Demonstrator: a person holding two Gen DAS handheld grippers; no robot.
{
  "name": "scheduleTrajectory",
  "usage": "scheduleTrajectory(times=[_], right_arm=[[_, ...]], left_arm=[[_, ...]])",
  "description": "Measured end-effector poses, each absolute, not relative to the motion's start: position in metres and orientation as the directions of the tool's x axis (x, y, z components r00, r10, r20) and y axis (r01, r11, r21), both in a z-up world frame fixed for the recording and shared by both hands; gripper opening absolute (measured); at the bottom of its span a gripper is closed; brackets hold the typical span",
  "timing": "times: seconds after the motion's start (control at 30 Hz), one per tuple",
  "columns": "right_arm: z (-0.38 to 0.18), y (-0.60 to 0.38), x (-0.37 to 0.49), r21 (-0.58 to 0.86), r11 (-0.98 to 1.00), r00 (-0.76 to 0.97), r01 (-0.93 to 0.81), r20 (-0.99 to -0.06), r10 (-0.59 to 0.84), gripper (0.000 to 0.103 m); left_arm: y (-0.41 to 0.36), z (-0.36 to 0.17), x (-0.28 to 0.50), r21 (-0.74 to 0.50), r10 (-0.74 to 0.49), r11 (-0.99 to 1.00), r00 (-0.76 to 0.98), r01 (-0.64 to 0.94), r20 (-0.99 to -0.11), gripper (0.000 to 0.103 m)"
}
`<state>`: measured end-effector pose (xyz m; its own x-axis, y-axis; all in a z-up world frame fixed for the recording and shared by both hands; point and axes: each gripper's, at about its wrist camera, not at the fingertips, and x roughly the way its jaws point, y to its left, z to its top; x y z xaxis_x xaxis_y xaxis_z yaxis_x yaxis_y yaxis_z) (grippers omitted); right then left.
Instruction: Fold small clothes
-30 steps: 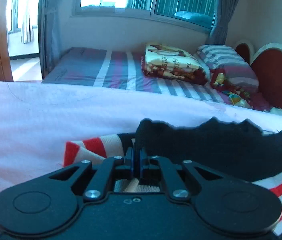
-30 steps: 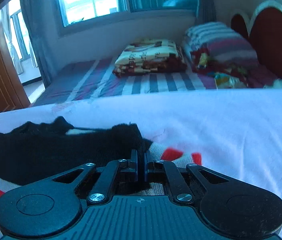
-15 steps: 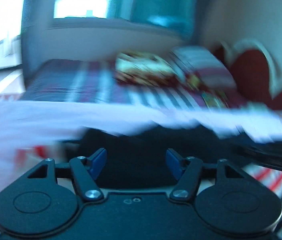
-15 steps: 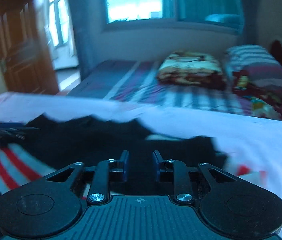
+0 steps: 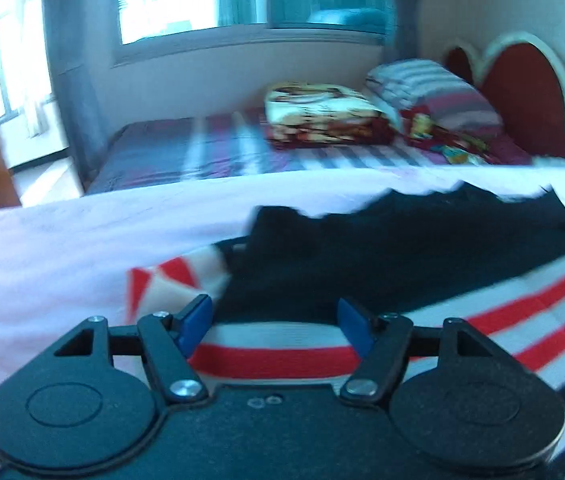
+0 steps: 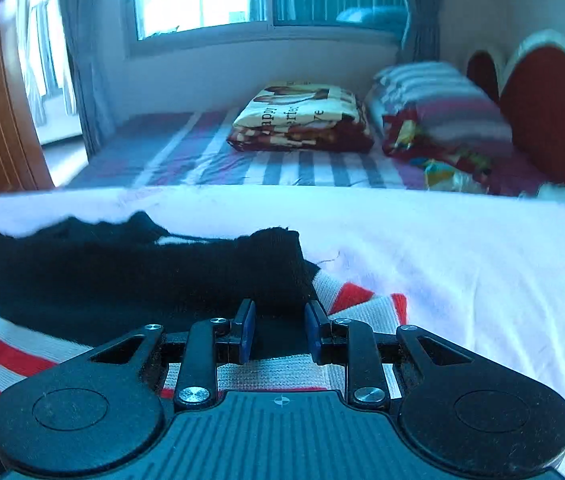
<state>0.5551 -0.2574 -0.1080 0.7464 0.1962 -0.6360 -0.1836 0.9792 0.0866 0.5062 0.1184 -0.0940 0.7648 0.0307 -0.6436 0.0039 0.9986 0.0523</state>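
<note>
bedroom with a striped bed (image 6: 202, 156) and folded blanket (image 6: 302, 120) behind a white sheet (image 6: 462, 264). striped sweater (image 5: 502, 320) with a black panel spread flat on that sheet. left gripper (image 5: 274, 326) low over one end of the sweater, jaws wide, holding nothing. right gripper (image 6: 278, 334) low over the other end, jaws partly apart, also holding nothing.

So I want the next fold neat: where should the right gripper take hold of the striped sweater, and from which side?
Probably the sweater's striped end sticking out right of the folded-over black part. The right gripper, jaws open, could come in low from the near side. That end lies flat on the white cloth, so its edge looks easy to pinch.
</note>
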Motion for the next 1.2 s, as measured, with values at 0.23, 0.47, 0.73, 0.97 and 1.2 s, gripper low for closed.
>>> scheduleTrajectory(times=[0.23,0.47,0.73,0.97,1.2], right_arm=[[-0.083,-0.196,0.499,0.052,0.929,0.743,-0.367,-0.584,0.327,0.055],[-0.105,-0.156,0.474,0.011,0.904,0.696,-0.427,-0.634,0.337,0.054],[-0.106,-0.218,0.457,-0.013,0.964,0.720,-0.265,-0.668,0.188,0.061],[-0.084,-0.185,0.408,0.052,0.925,0.702,-0.377,-0.635,0.322,0.060],[-0.108,-0.171,0.382,0.016,0.926,0.666,-0.378,-0.689,0.284,0.060]], left_arm=[[0.066,-0.071,0.474,-0.021,-0.085,0.996,0.813,0.090,-0.575,0.070],[0.029,-0.095,0.455,0.014,-0.131,0.984,0.771,0.179,-0.624,0.072],[0.102,-0.096,0.425,-0.002,-0.032,0.999,0.778,0.039,-0.627,0.072],[0.050,-0.080,0.402,-0.009,-0.101,0.993,0.790,0.119,-0.605,0.070],[0.023,-0.101,0.380,0.045,-0.099,0.985,0.762,0.166,-0.639,0.072]])
